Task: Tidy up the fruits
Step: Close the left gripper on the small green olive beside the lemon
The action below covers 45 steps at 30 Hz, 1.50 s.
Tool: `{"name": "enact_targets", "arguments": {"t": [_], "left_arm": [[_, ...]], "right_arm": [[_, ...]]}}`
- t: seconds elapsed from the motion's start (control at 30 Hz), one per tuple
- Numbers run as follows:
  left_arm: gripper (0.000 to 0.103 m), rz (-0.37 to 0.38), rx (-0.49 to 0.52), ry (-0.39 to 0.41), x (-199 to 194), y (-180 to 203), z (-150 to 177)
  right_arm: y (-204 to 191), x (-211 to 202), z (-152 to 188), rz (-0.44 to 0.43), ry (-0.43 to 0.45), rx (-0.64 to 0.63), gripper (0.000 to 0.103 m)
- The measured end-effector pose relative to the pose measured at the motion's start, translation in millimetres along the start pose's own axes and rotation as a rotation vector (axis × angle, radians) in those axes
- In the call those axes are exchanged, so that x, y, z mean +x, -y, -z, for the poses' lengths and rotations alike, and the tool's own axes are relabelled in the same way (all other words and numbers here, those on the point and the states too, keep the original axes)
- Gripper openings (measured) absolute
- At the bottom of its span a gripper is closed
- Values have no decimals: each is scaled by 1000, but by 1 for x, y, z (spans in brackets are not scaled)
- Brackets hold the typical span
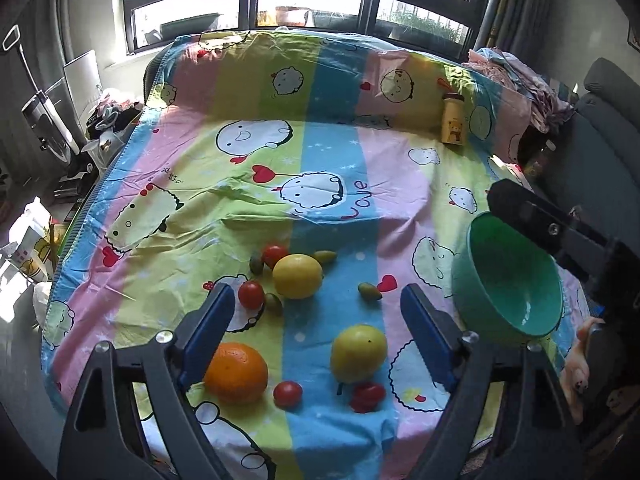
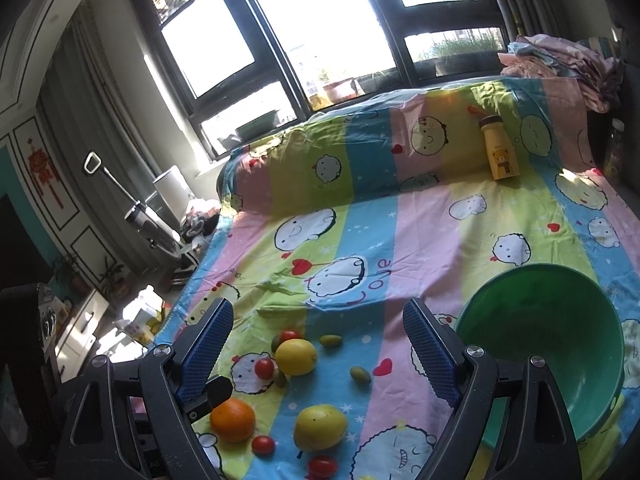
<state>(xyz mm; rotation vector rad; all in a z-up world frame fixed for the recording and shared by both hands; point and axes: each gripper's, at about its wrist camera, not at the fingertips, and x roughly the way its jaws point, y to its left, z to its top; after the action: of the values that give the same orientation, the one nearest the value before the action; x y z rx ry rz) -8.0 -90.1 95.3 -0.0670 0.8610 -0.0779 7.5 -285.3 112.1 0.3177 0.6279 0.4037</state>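
Fruits lie on a striped cartoon cloth (image 1: 328, 152): an orange (image 1: 236, 373), a yellow-green fruit (image 1: 359, 353), a lemon (image 1: 298, 276), several cherry tomatoes (image 1: 287, 393) and small olives (image 1: 369, 291). A green bowl (image 1: 512, 280) stands empty at the right. My left gripper (image 1: 318, 308) is open and empty above the fruits. My right gripper (image 2: 318, 328) is open and empty; the orange (image 2: 233, 419), lemon (image 2: 296, 357), yellow-green fruit (image 2: 320, 427) and bowl (image 2: 540, 344) show below it. The right gripper's body (image 1: 560, 236) shows over the bowl in the left wrist view.
A yellow bear bottle (image 1: 453, 119) stands at the back right of the cloth. Folded clothes (image 1: 516, 76) lie at the far right corner. A vacuum (image 1: 44, 120) and clutter stand on the floor at the left. Windows are behind.
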Motion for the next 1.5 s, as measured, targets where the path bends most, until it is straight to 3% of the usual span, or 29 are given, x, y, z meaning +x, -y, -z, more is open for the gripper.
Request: {"name": "enact_targets", "arguments": {"t": [0.13, 0.2, 0.3, 0.5, 0.7, 0.97, 1.3, 1.5], "left_arm": [[69, -44, 2, -52, 30, -23, 2], [58, -45, -5, -85, 47, -33, 5], [44, -18, -23, -155, 75, -45, 10], [26, 38, -38, -306, 125, -54, 23], [25, 111, -36, -304, 132, -49, 22], [25, 90, -31, -375, 154, -50, 18], [25, 77, -65, -370, 165, -55, 11], [25, 69, -20, -316, 164, -52, 18]], "right_arm": [[1, 25, 5, -2, -65, 14, 58], [1, 41, 10, 13, -113, 4, 47], [2, 65, 19, 24, -184, -15, 40], [18, 106, 37, 56, -311, 18, 40], [33, 127, 49, 88, -383, 49, 40], [37, 135, 55, 117, -416, 47, 40], [36, 152, 59, 148, -446, 36, 40], [35, 157, 63, 169, -463, 13, 35]]}}
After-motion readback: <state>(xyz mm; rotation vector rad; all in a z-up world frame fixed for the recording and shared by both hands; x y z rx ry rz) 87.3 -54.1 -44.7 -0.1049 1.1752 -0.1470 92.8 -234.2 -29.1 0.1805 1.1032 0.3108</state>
